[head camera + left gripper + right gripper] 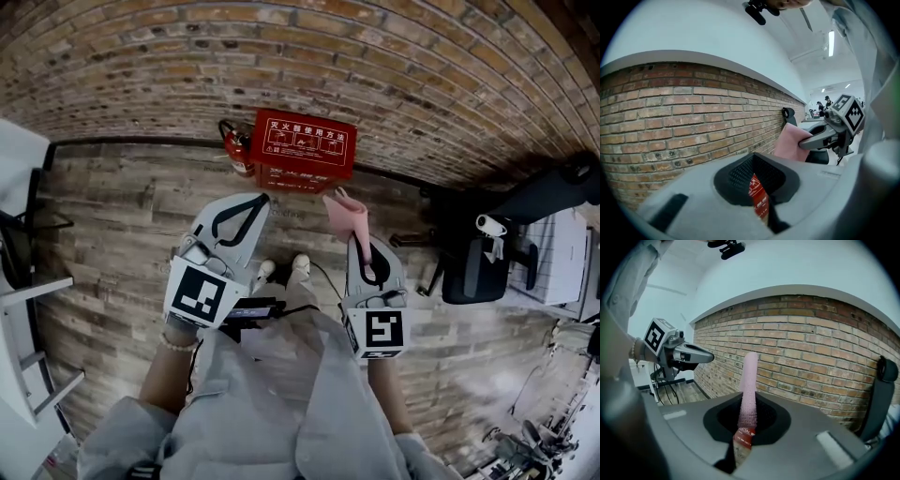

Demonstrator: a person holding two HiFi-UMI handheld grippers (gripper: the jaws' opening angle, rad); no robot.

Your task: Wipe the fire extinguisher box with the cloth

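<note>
The red fire extinguisher box [305,148] stands on the wood floor against the brick wall, with a red extinguisher [236,150] at its left side. My right gripper [360,246] is shut on a pink cloth [345,216], which sticks up from the jaws short of the box. In the right gripper view the cloth [749,390] rises between the jaws and a strip of the box [743,439] shows below it. My left gripper [257,201] hovers left of the cloth, jaws together with nothing in them. A sliver of the red box [758,194] shows past them.
A black office chair [478,262] and a white machine [562,253] stand to the right. White furniture [19,309] lines the left edge. The person's shoes [281,270] are on the floor below the grippers. The brick wall [281,66] runs behind the box.
</note>
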